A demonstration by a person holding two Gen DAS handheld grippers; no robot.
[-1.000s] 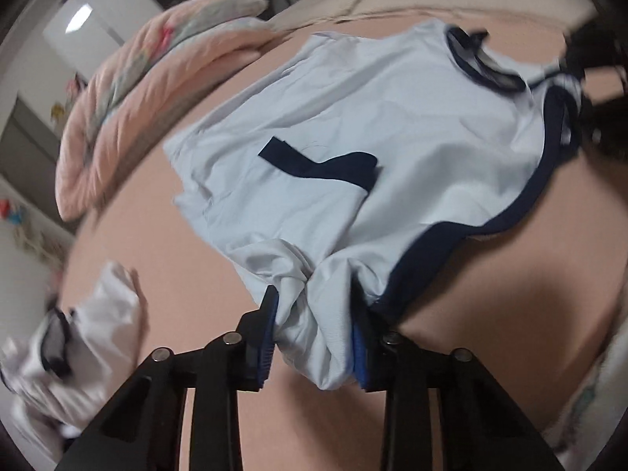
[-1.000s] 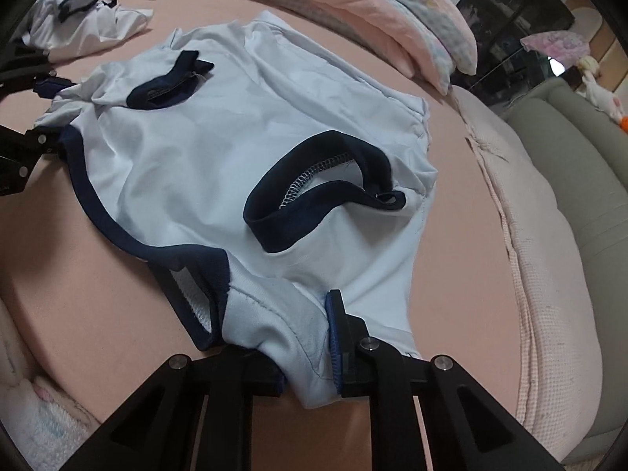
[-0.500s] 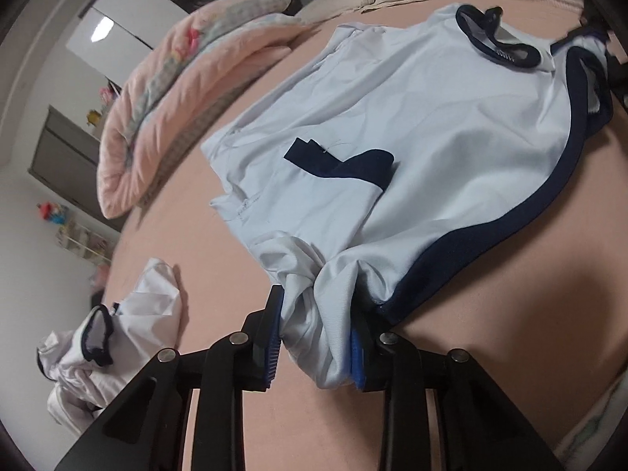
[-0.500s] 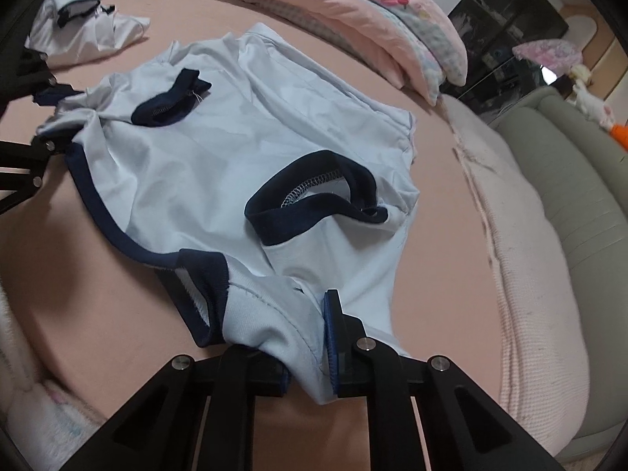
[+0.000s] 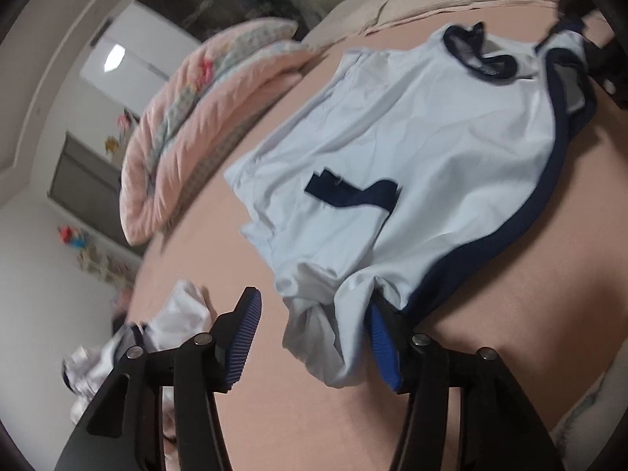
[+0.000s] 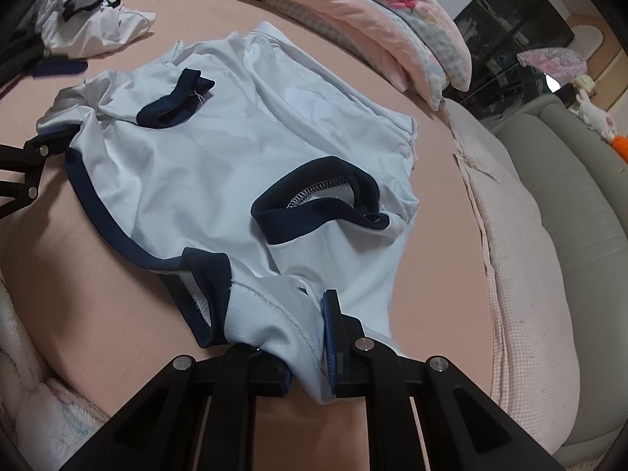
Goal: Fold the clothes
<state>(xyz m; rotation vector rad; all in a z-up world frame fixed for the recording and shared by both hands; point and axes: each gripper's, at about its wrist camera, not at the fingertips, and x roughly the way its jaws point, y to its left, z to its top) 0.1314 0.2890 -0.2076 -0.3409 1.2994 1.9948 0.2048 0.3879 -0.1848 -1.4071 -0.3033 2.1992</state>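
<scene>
Fig.: pale blue shirt [image 6: 243,149] w/ navy trim, lying spread on the pink bed [image 6: 78,267], one fold laid over; navy collar [image 6: 318,204] faces up near the R side.

L gripper [image 5: 314,337]: jaws opening. Bunched corner of shirt sits between them, resting against the R pad; the L pad stands clear of cloth. You are letting this corner go.

R gripper [image 6: 310,337]: jaws clamped on the shirt's near edge, beside the navy sleeve band [image 6: 204,286].

Step in hand, as judged: setting down the folded edge. To do it well:
- Let the L corner drop flat before you draw back; it is crumpled, so it may want a smoothing pass.
- Keep the R grip low and taut until the L side has settled, then release, else the hem [image 6: 102,212] skews.
- Pull each gripper back along the bed, not up, to avoid dragging cloth.

Other: second garment [image 6: 90,27] heaped at far L, quilt [image 6: 353,11] along the far side; both well apart from the shirt.
</scene>
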